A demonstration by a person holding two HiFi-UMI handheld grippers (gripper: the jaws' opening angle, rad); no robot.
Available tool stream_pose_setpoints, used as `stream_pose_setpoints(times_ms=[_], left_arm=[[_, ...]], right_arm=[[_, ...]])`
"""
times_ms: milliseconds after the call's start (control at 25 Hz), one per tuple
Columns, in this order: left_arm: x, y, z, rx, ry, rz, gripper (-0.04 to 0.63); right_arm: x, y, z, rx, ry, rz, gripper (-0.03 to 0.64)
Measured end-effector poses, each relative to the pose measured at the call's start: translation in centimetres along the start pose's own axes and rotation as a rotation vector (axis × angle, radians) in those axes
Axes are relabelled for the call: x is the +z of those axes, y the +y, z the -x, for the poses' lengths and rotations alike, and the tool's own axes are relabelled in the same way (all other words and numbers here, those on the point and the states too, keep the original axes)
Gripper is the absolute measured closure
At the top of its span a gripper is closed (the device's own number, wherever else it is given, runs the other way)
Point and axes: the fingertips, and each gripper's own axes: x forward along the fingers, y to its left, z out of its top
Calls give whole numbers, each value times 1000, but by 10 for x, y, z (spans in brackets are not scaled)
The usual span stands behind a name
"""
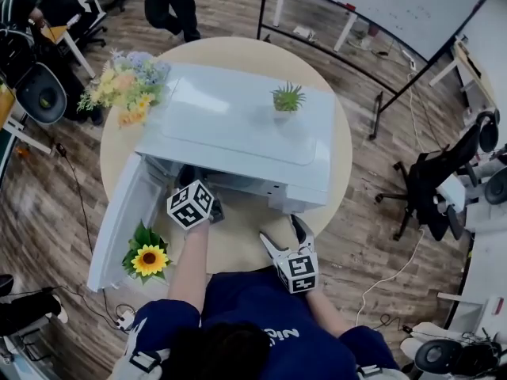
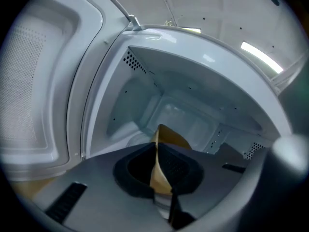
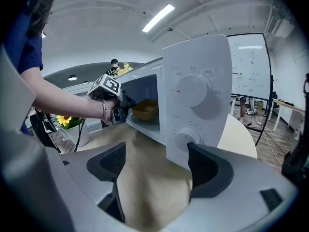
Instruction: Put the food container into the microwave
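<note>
- fingers of the left gripper [image 2: 157, 154] are clenched on the thin brown wall of the container [image 2: 172, 137], which stands up between them.
- right gripper [image 3: 157, 151] is released. its fingers are wide apart, with only bare tabletop [image 3: 149, 192] between them.
- in the head view the right gripper hangs at about 5 o'clock of the microwave [image 1: 238, 121], apart from it.
- the container is inside the cavity [image 2: 183, 115], close to its mouth, as the right gripper view shows. in the head view the left gripper reaches in from the 6 o'clock side.
- i cannot tell whether the container's base rests on the cavity floor.
- door [image 1: 127, 216] is swung wide toward 8 o'clock, so the opening is free.
- progress, as i judge it: the carry and the entry into the microwave are done, so the task is nearly complete.
- what is left:
  - settle the container on the floor if it is not down yet
  - open the left fingers
  - draw that gripper out without dragging the container along
- the task does not ask for the door to be closed.
</note>
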Motion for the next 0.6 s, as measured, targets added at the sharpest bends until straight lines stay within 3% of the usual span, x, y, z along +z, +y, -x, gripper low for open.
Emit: stream_pose_setpoints(times_ms=[360, 480, 600], left_arm=[[-2, -2, -7, -12, 25, 1, 563], [-1, -9, -8, -46, 24, -5, 441], [1, -14, -6, -63, 21, -16, 382]], right_arm=[[0, 2, -1, 15, -4, -7, 207], [0, 1, -2, 16, -2, -5, 206], [-1, 1, -2, 16, -2, -6, 204]])
